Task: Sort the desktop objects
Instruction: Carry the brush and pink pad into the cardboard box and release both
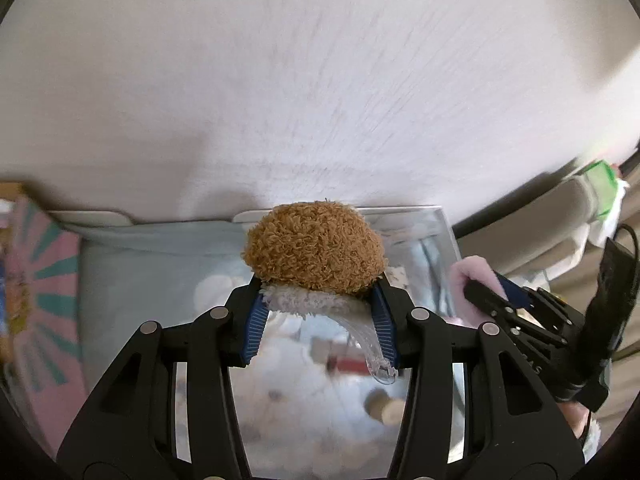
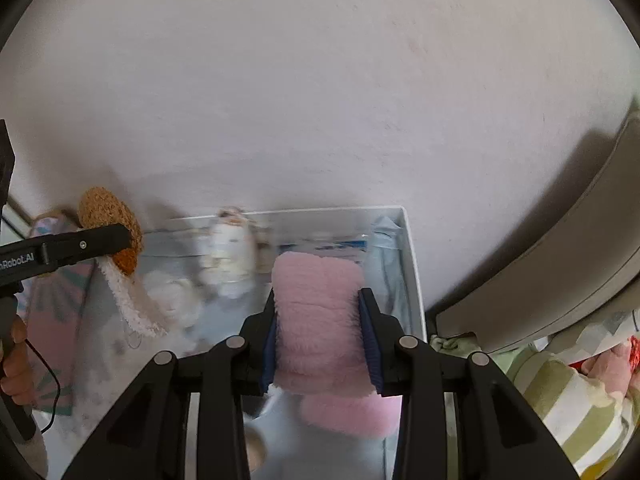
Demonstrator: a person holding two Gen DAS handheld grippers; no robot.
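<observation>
A brown curly plush toy [image 1: 314, 248] with a white fuzzy underside and a clear plastic strip hanging from it sits between the blue pads of my left gripper [image 1: 318, 284], which is shut on it. In the right wrist view the same toy [image 2: 104, 208] hangs at far left, above the box's left end. My right gripper [image 2: 318, 300] is shut on a pink fluffy plush [image 2: 316, 280], whose lower part droops behind the fingers. Both toys hang above an open white box [image 2: 410, 260] holding pale blue cloth and blurred white soft items. The left wrist view also catches the pink plush [image 1: 472, 270] at right.
A plain white wall fills the background. A pink and teal patterned item [image 1: 44, 280] lies left of the box. A grey curved cushion or seat edge [image 2: 540, 272] rises at right, with green-and-white striped fabric [image 2: 568, 400] below it. A hand grips the left tool's handle [image 2: 16, 360].
</observation>
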